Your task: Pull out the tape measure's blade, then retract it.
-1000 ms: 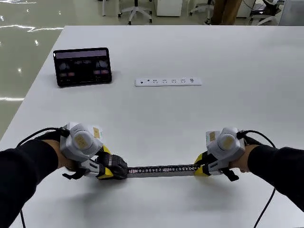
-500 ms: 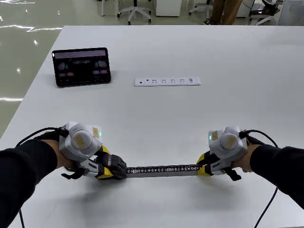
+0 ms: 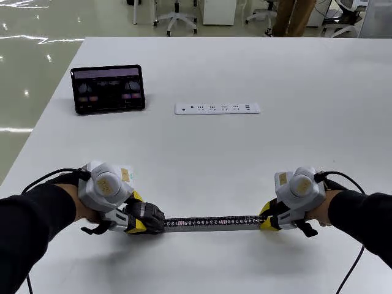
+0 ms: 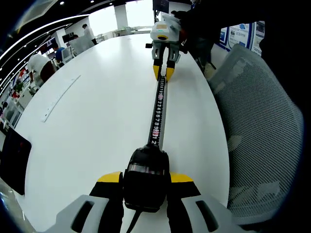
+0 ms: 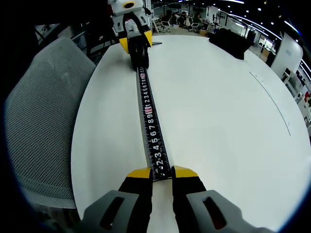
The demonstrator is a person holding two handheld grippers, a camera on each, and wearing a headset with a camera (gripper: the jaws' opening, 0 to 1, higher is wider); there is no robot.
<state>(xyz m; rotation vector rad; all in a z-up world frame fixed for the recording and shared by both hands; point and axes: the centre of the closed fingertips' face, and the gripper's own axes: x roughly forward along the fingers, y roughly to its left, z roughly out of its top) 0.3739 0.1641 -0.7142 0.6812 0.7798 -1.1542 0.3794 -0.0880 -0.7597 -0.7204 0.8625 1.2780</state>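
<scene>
You're in the pull-out step: your left gripper is clamped around the tape measure's case, and the blade runs low over the table from the case to your right gripper, pinched narrow on its tip. Next, I'd judge, ease that tip back toward the case. The blade's very end is hidden between the jaws; whether the case is locked, I can't tell

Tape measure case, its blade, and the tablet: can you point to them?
tape measure case (image 4: 147,179): left gripper view, top of the black body.
blade (image 5: 150,127): right gripper view, numbered middle stretch.
tablet (image 3: 108,89): head view, middle of its screen.
</scene>
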